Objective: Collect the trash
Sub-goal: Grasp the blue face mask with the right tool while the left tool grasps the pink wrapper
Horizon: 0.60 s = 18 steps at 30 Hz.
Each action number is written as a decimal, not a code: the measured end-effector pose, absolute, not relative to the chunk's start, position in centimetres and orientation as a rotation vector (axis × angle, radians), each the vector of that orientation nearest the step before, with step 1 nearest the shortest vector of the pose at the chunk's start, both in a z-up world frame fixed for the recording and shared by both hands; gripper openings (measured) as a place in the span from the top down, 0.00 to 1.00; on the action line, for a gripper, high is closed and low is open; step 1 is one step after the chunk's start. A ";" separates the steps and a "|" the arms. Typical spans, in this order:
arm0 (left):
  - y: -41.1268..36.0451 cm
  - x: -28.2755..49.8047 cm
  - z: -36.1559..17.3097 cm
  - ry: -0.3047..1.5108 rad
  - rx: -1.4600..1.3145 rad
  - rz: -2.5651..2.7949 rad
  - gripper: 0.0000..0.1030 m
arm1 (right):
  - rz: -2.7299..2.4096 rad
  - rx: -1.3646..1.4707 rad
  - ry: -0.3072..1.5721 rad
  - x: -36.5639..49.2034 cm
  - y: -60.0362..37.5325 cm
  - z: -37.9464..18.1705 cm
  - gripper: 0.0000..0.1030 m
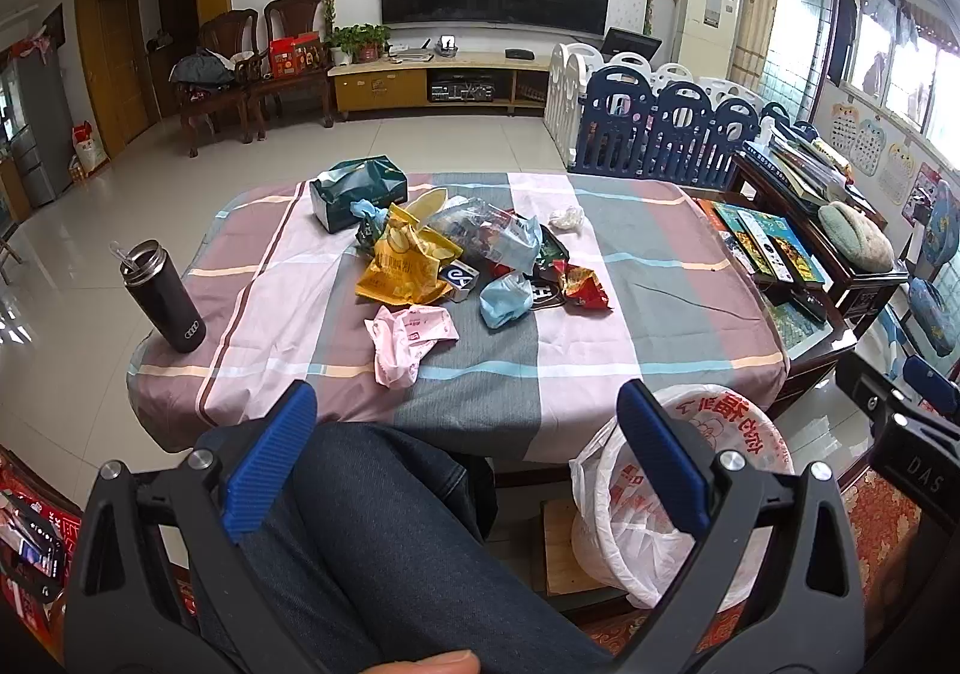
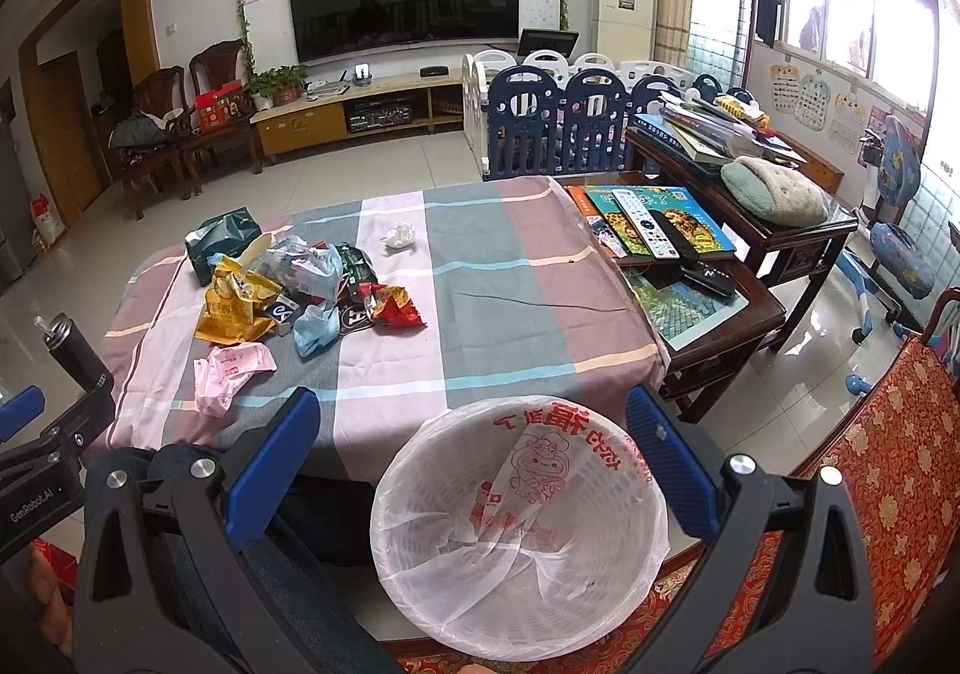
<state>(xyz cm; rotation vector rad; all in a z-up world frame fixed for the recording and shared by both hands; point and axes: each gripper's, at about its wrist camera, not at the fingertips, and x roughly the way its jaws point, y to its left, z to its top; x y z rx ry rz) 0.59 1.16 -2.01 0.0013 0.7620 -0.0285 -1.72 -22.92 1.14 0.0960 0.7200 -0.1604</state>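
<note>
Left hand-held gripper [image 1: 468,422] spread wide above a knee [image 1: 384,524], right hand-held gripper [image 2: 474,434] likewise, wrapper pile [image 1: 456,254] well ahead

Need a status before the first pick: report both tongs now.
Left tongs: open, holding nothing.
Right tongs: open, holding nothing, above the lined bin.

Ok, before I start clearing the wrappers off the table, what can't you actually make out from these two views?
- Left wrist view: the white lined waste basket is partly covered by the left gripper's blue fingers, so its inside is unseen.
- Both views: the wrappers under the yellow chip bag and clear plastic bag overlap; no count possible.
- Right wrist view: the black steel flask is cut off by the left gripper.
- Print on the pink crumpled wrapper is too small.
</note>
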 end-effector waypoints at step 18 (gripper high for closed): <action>16.7 7.7 -7.7 0.816 -0.288 0.302 0.10 | 0.063 0.178 0.927 12.2 -15.6 -10.3 0.32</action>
